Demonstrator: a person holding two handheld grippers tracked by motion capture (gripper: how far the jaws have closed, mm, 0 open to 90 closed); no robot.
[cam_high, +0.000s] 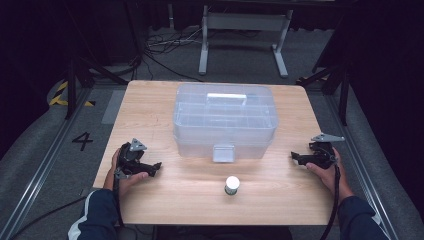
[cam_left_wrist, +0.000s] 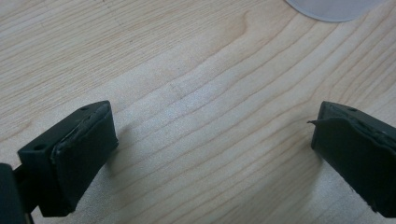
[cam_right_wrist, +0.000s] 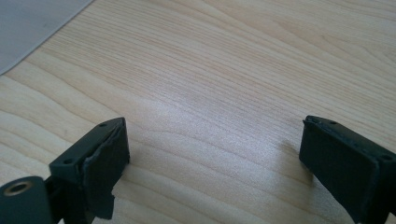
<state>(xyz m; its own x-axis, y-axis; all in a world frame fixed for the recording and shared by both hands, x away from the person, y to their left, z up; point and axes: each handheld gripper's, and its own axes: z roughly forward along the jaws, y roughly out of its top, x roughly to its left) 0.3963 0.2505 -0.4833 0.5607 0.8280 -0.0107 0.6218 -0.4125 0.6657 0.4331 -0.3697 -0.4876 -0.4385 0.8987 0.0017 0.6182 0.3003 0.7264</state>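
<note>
On the wooden bench, a clear plastic storage box sits toward the far middle, its long axis running left to right. Its lid is shut, with a white handle lying flat along the top and a latch on the front wall facing the person. Divider compartments show faintly through the lid; what lies in them cannot be told. Near the front edge, just ahead of the latch but apart from the box, a small upright cylinder with a white top stands on end, its axis vertical.

At the left edge of the bench, the left gripper rests in a hand, pointing right toward the middle. At the right edge, the right gripper rests in the other hand, pointing left. Both are well apart from the box and the cylinder. Each gripper's own view shows its black fingers spread wide and released, with bare wood grain between them.
</note>
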